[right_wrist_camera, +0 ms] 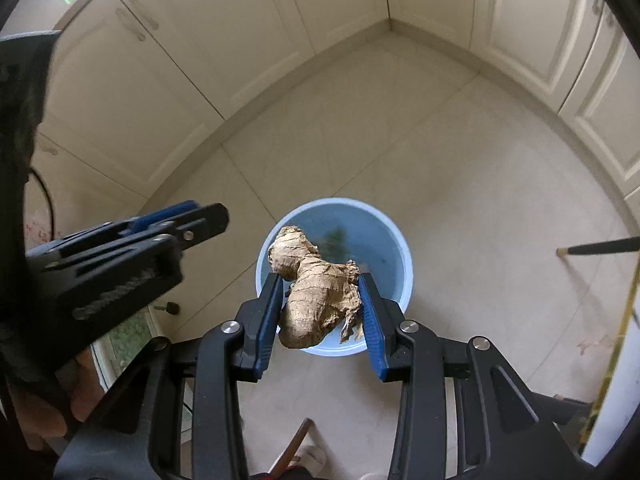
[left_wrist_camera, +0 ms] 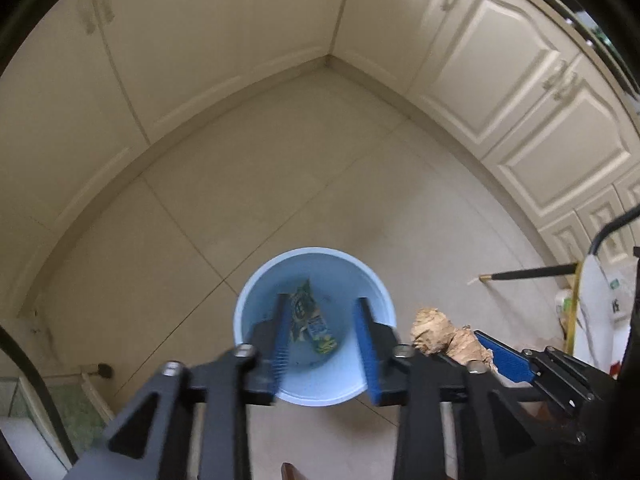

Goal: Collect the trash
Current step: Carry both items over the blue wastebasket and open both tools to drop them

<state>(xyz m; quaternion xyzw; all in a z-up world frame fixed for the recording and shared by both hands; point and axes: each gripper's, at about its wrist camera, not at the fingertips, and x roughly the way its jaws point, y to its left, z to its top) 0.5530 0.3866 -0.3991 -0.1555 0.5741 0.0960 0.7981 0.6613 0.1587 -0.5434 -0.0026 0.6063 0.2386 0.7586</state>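
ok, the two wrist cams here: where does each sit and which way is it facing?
Left wrist: on the left gripper, looking steeply down at the blue bin on the tiled floor; its open jaws frame a wrapper inside.
Right wrist: on the right gripper, also looking down into the bin; jaws clamp a piece of ginger.
Shared: bin, cabinet corner, and each other's gripper.

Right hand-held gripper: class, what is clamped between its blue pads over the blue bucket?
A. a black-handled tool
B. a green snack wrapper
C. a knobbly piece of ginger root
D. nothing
C: the right hand-held gripper grips a tan ginger root above the blue bucket.
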